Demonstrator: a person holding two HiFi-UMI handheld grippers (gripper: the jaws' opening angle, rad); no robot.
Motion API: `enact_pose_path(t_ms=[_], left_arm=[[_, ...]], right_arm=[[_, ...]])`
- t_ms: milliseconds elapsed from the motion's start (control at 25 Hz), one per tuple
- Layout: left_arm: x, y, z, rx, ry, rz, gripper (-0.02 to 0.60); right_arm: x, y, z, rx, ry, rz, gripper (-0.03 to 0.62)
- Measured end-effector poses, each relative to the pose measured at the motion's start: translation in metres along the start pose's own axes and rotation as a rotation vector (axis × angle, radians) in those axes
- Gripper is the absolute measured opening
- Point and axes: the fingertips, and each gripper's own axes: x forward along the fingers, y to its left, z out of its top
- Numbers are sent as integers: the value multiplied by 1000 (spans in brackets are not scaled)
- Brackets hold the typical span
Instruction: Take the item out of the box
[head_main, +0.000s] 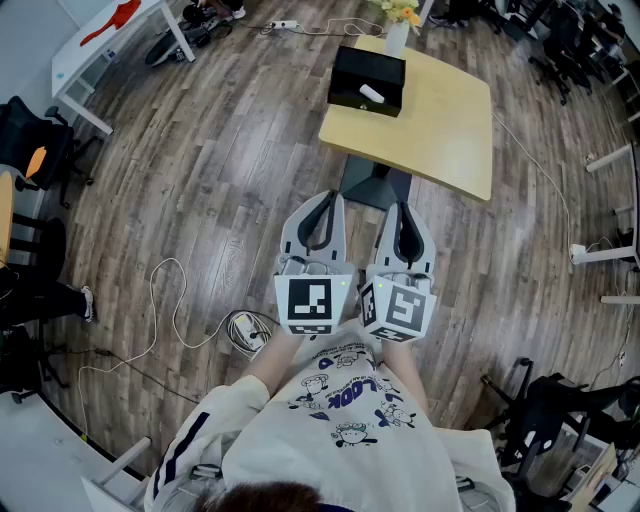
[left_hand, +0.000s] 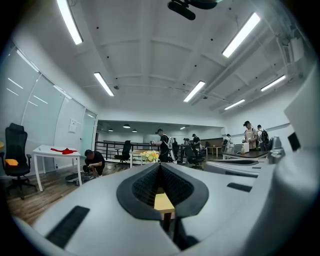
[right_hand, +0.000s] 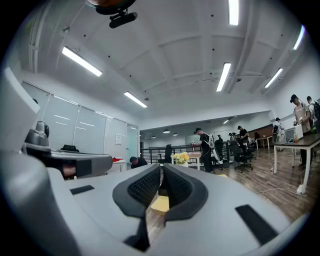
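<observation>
A black open box (head_main: 366, 80) stands on the far left part of a light wooden table (head_main: 440, 120), with a white item (head_main: 372, 94) lying inside it. My left gripper (head_main: 328, 197) and right gripper (head_main: 403, 206) are held side by side, level, above the floor just short of the table's near edge. Both are shut with nothing between the pads. In the left gripper view the closed fingertips (left_hand: 159, 168) frame a slice of the table top (left_hand: 164, 201). The right gripper view shows the same table (right_hand: 161, 204) under its closed jaws.
A vase of yellow flowers (head_main: 400, 14) stands at the table's far edge. A white cable and coil (head_main: 245, 330) lie on the wooden floor at my left. A white desk (head_main: 110, 35) is far left, and office chairs (head_main: 560, 40) far right. People (left_hand: 164, 145) stand beyond.
</observation>
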Motion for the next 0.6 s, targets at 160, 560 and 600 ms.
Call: enact_pose_path(t_ms=[160,560,600], left_arm=[[0,-2,0,-10,1,0,14],[2,6,-3,-9,0,-4,14],[1,7,-3,-8,3,-6,14]], right_arm=[[-1,-1,1,-2,0,-1,41],[4,5,-3,-4,-2,-2,41],[4,6,-3,-1,-4,-6,41]])
